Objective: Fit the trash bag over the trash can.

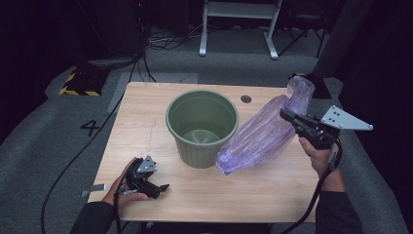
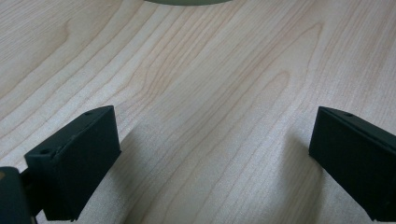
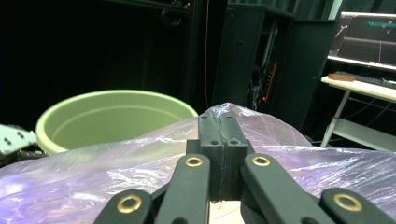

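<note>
Purple bag [image 1: 265,134]: hanging pinched in the right gripper [image 1: 287,116], leaning against the pot [image 1: 202,127].
Left gripper [image 1: 163,186]: resting on the table [image 1: 146,126], jaws apart, holding nothing.

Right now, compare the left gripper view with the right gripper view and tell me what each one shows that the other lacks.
Left gripper view: the left gripper with its jaws wide apart over bare wooden table, nothing between them.

Right gripper view: the right gripper with jaws shut on the purple plastic bag, plus a dark room with a desk at the right.

Both: the green bucket, seen in the left gripper view as a sliver at the top edge.
</note>
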The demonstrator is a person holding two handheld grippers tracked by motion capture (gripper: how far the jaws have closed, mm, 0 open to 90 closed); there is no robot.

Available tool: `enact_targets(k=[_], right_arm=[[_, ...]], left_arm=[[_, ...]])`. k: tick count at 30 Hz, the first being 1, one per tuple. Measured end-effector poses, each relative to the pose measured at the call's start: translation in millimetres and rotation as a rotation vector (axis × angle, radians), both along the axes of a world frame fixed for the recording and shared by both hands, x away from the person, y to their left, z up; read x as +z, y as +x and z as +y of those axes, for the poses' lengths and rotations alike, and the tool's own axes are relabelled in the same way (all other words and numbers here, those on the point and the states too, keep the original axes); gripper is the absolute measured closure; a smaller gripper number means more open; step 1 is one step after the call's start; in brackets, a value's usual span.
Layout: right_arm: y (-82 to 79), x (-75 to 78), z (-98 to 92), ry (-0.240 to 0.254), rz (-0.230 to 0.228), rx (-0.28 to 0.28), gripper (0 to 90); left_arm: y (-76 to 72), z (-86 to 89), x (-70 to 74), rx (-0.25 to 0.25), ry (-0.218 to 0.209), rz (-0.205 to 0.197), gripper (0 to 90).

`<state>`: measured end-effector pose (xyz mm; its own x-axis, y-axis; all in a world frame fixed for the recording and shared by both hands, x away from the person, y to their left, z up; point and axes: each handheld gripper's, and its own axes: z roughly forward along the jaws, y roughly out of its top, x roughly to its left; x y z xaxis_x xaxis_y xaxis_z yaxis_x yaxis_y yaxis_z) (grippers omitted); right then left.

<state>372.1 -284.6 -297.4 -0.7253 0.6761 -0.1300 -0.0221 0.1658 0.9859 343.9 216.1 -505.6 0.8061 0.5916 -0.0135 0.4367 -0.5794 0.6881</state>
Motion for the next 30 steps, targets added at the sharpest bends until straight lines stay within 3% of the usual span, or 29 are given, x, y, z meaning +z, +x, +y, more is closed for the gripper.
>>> enact_targets(k=[4,10,16,21,24,26,29,30], right_arm=[[4.0,5.9,2.9,-0.013,0.001,-0.012,90.0],[11.2,10.4,6.7,0.012,0.005,-0.005,90.0],[3.1,24.2,9.7,0.002,-0.027,0.013,90.0],[1.5,33.9,7.5,0.011,-0.043,-0.006,90.0],[4.7,37.9,8.9,0.022,-0.042,-0.004,90.0],[6.5,40.9,11.2,0.023,-0.043,-0.004,90.0],[10.2,44.1,14.3,0.023,-0.042,-0.009,90.0],[11.5,45.1,15.3,0.022,-0.043,-0.009,90.0]], left_arm=[[0.0,0.0,0.0,0.000,0.000,0.000,1.4],[-1.1,0.2,0.3,0.000,0.002,-0.007,2.2],[-0.9,0.5,0.2,-0.001,-0.002,-0.004,2.7],[-1.3,0.6,0.6,0.001,0.002,-0.005,2.8],[-3.2,1.6,2.2,-0.003,-0.012,-0.007,7.8],[-5.7,2.2,6.9,-0.012,-0.022,-0.013,20.5],[-11.4,4.3,22.8,-0.030,-0.082,-0.049,15.0],[-13.3,4.8,29.1,-0.031,-0.099,-0.068,18.7]])
